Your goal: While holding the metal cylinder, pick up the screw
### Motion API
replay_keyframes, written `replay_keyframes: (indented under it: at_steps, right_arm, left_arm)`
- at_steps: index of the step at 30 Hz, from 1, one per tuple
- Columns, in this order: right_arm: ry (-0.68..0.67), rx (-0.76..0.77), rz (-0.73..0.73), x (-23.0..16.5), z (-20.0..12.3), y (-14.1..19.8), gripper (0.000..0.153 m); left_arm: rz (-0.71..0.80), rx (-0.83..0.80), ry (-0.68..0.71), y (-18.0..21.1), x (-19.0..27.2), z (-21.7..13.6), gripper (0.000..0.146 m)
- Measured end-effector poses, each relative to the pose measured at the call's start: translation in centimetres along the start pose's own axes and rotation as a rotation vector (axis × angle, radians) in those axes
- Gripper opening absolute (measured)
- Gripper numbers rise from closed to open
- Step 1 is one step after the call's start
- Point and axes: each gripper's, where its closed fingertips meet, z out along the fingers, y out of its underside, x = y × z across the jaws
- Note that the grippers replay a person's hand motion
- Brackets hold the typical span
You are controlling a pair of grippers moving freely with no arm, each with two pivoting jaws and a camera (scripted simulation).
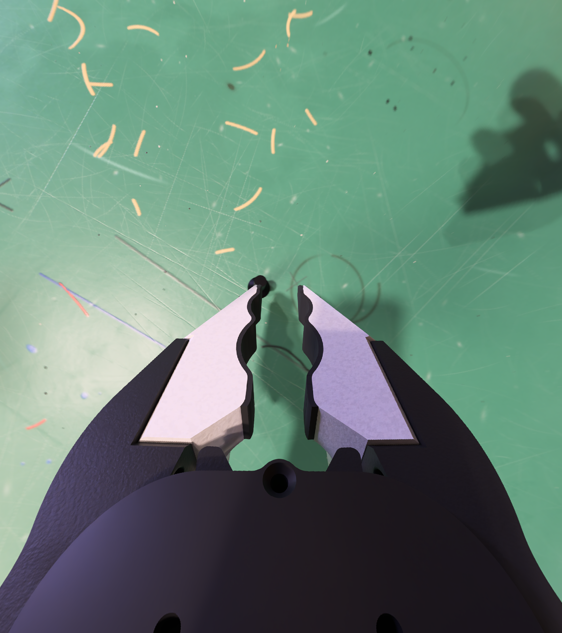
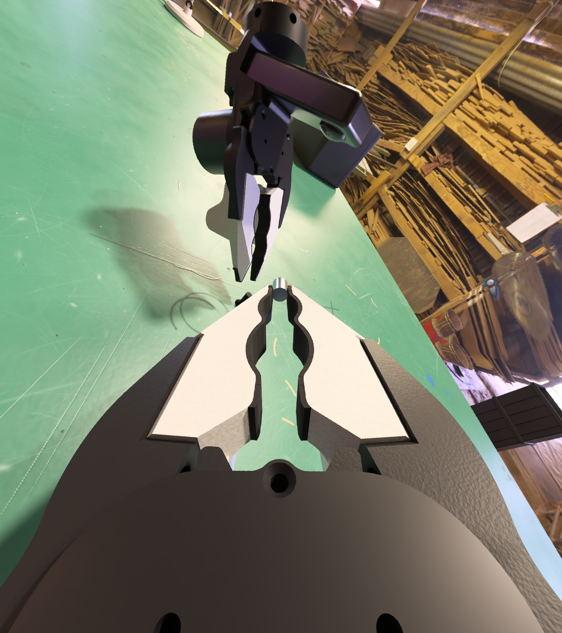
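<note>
The small black screw (image 1: 259,283) lies on the green mat (image 1: 409,308), touching the tip of my left gripper's left finger and partly hidden behind it. My left gripper (image 1: 279,287) is open and empty, pointing down just over the mat. In the right wrist view, my right gripper (image 2: 279,289) is shut on the short metal cylinder (image 2: 279,294), pinched at the fingertips a little above the mat. The left gripper (image 2: 246,278) hangs just beyond it, tips down. The screw (image 2: 241,300) peeks out beside my right gripper's left finger.
Pale wood shavings (image 1: 241,127) and scratches litter the mat. The right gripper's shadow (image 1: 533,150) falls at the right. The mat's edge (image 2: 409,308) runs diagonally, with timber shelving (image 2: 478,137) beyond. A white disc-shaped object (image 2: 183,15) sits far off.
</note>
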Motion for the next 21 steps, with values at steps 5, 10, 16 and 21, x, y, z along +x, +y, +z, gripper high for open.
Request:
replay_keyframes:
  at_steps: [5, 10, 16, 21]
  right_arm:
    - [0.001, -0.007, 0.013, 0.2, -0.1, 0.3, 0.007]
    - [-0.008, -0.016, 0.013, 0.1, 0.0, 0.5, 0.007]
    - [-0.01, -0.028, 0.009, 0.1, 0.0, 0.6, 0.007]
    - [-0.011, -0.032, 0.01, 0.1, 0.0, 0.7, 0.007]
  left_arm:
    - [0.076, -0.094, -0.019, 0.4, -1.1, 1.3, 0.022]
    - [0.123, -0.157, -0.016, 0.5, -1.3, 1.9, 0.02]
    - [0.129, -0.226, -0.004, 1.0, -1.3, 2.4, 0.022]
    - [0.17, -0.258, -0.017, 1.3, -1.4, 2.7, 0.023]
